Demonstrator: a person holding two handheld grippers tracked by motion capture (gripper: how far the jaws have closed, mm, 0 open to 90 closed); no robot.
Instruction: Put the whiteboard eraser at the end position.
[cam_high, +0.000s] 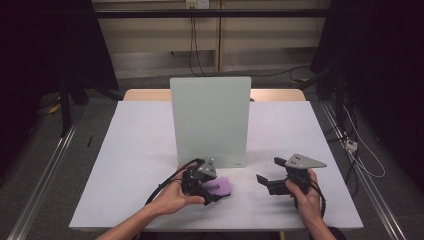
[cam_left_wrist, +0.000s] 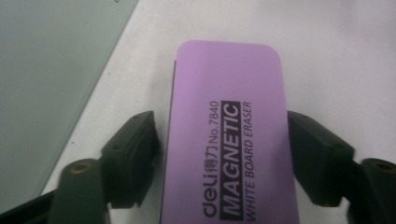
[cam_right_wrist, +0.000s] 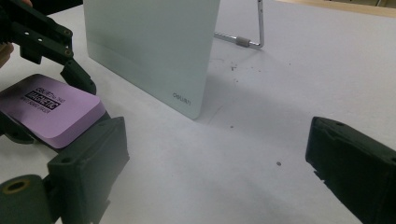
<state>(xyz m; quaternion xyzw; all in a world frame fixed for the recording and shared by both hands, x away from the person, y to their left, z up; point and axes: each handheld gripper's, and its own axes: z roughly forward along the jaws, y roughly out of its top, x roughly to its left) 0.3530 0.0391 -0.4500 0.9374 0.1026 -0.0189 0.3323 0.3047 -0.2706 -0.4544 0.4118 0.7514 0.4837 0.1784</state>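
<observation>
A purple magnetic whiteboard eraser lies flat on the white table, just in front of the upright pale green board. In the left gripper view the eraser, label up, sits between the two black jaws of my left gripper. The jaws flank its long sides, with a thin dark gap on the left side. In the high view my left gripper is held low over it. To the right, my right gripper is held open with nothing between its jaws.
The board stands on a thin metal leg behind it and blocks the table's middle. Bare tabletop spreads between the two grippers and out to the right. Cables trail from both grippers toward the near edge.
</observation>
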